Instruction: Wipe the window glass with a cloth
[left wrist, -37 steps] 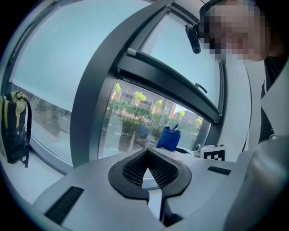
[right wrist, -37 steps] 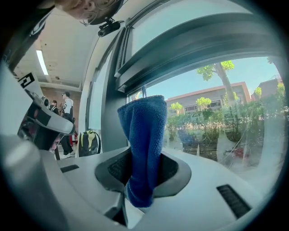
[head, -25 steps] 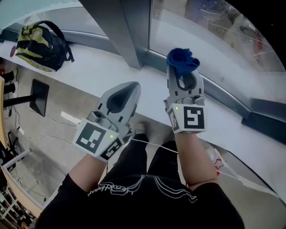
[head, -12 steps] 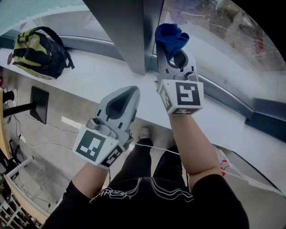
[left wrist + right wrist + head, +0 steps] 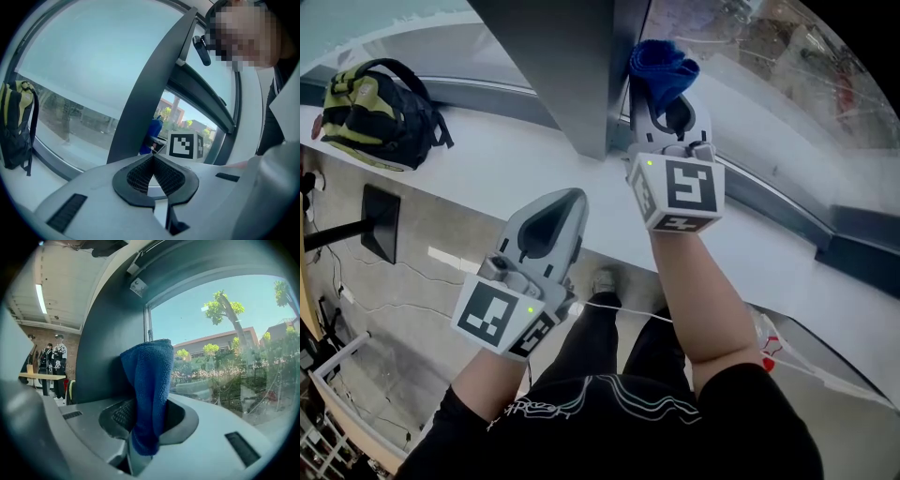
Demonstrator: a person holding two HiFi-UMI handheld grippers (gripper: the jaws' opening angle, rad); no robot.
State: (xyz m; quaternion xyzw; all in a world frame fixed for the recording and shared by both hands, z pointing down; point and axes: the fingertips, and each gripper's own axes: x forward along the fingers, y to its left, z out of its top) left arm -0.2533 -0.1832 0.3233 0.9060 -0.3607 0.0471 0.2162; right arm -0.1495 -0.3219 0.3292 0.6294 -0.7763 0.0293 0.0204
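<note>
R gripper (image 5: 662,94) pinches the cloth (image 5: 662,62) at top centre of head view, up by the glass (image 5: 750,66) next to the post (image 5: 572,66); contact unclear. L gripper (image 5: 569,199) lower centre, jaws together, empty. Prob. wiping barely begun, the pane is left to do.

My right gripper (image 5: 664,89) pinched a crumpled blue terry cloth (image 5: 662,62) beside the dark grey window post (image 5: 572,66). My left gripper (image 5: 569,199) hung lower, jaws together, near the white sill (image 5: 478,155).

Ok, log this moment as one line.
right gripper shut on blue cloth | cloth by window glass, contact unclear | left gripper shut, empty
</note>
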